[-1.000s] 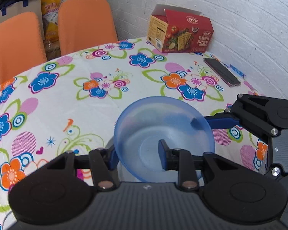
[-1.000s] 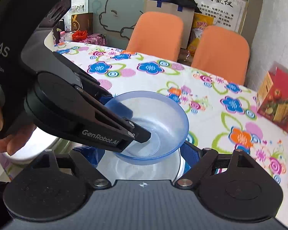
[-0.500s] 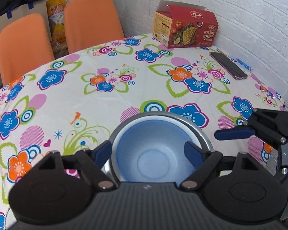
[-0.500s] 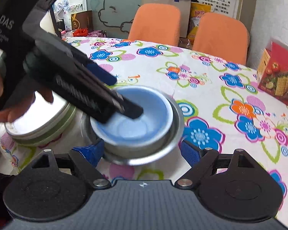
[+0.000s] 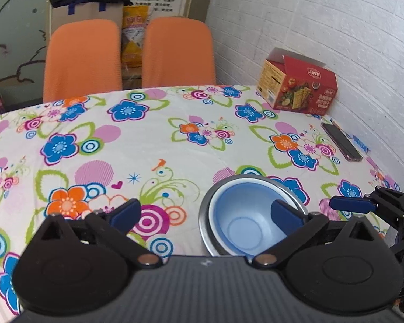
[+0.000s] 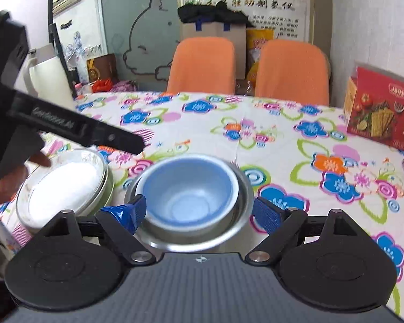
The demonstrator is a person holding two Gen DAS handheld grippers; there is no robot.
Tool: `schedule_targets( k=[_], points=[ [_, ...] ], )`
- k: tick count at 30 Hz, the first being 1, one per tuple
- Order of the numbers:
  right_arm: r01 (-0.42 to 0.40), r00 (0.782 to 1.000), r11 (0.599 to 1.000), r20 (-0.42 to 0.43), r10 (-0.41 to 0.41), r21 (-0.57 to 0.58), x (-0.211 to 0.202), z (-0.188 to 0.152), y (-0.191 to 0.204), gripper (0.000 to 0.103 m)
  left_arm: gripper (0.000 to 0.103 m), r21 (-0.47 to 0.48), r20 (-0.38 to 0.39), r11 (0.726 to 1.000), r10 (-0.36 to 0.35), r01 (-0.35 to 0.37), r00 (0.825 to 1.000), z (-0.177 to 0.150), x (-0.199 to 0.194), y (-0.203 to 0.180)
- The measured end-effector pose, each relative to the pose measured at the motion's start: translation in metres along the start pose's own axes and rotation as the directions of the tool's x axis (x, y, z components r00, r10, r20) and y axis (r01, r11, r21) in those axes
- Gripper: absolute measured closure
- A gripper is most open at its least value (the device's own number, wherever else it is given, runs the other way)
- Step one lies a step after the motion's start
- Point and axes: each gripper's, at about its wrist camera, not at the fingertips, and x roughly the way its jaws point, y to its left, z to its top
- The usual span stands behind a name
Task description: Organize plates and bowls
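The blue bowl [image 5: 241, 222] sits nested inside the metal bowl [image 5: 204, 215], and the pair rests on the tabletop [image 5: 175, 148] with its flowered cloth. Seen from the left wrist, the left tool [image 5: 206, 212] has its fingers spread wide and holds nothing: the left pad hangs over bare cloth, while the right pad overlaps the near right rim of the nested bowls, though contact cannot be told. The bowls lie to the right of that tool's centre line.

From the right wrist, the right tool [image 6: 199, 211] is likewise spread apart and empty, with the metal bowl [image 6: 245, 191] directly ahead between its two blue pads and the blue bowl [image 6: 188, 188] inside it. Both pads stand just beside the outer rim; whether they touch it is unclear. To the left of this tool, near the stacked bowls, lies a white plate [image 6: 63, 185] set in a pale green-edged dish. The left tool's black finger [image 6: 75, 129] reaches in above that plate from the left, and a hand [image 6: 2, 185] grips its body at the frame edge.

Far ahead and to the right of both tools a red carton [image 5: 299, 86] stands against the white brick wall, with a dark phone [image 5: 340, 141] lying nearer on the cloth. Two orange chairs [image 6: 246, 67] stand beyond the far edge of the tabletop.
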Motion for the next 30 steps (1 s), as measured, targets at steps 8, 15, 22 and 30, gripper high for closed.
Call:
schedule_targets(
  k=[8,15,22,30],
  points=[
    [0.215,0.974,0.976,0.067,-0.216,0.025,0.005,-0.011,0.013,0.029,0.001,-0.081,0.034,0.997,-0.016,0.019,0.999,-0.007,-0.014,0.008],
    [0.217,0.976,0.967,0.006,-0.22,0.132,0.022,-0.024,-0.002,0.029,0.001,0.054,-0.095,0.998,-0.012,0.017,0.995,0.003,0.015,0.01],
    [0.193,0.98,0.974,-0.073,-0.185,0.12,0.055,-0.01,-0.018,0.029,0.001,0.083,-0.223,0.995,-0.038,0.058,0.974,0.018,0.068,0.013],
    [0.138,0.971,0.988,-0.208,-0.12,0.072,0.082,-0.008,-0.024,0.029,0.031,0.125,-0.292,0.989,-0.037,0.077,0.956,0.014,0.101,0.008]
  ],
)
